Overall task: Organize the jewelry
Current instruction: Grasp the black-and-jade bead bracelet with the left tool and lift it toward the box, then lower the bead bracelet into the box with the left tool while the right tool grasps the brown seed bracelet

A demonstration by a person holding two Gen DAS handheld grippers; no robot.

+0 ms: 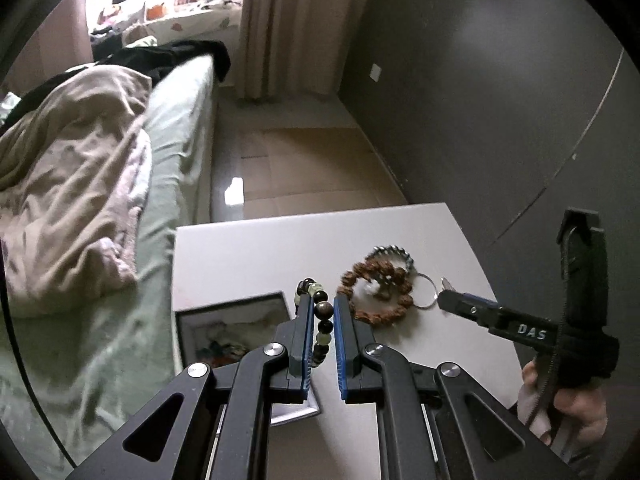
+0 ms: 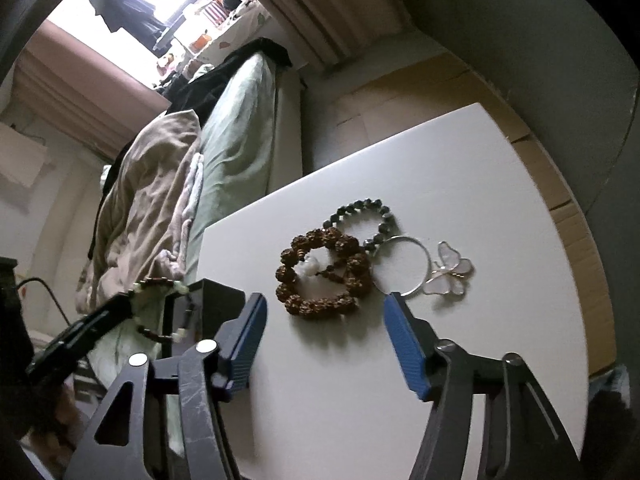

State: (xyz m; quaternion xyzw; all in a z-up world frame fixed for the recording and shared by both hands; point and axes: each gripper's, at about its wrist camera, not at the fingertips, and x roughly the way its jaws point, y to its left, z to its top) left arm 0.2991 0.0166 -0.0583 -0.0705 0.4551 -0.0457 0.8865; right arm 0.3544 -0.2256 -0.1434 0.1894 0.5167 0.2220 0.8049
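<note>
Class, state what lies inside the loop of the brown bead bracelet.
Inside the brown bead bracelet sit a small white piece and a brown tassel or knot; bare table shows between. Nothing covers it.

In the left wrist view the left gripper hid the lower loop of the beaded bracelet and a corner of the picture box. The right gripper's tip covered the butterfly charm beside the silver ring. The brown seed bracelet overlapped part of the dark faceted bracelet. Window-sill clutter was too blurred to identify.
</note>
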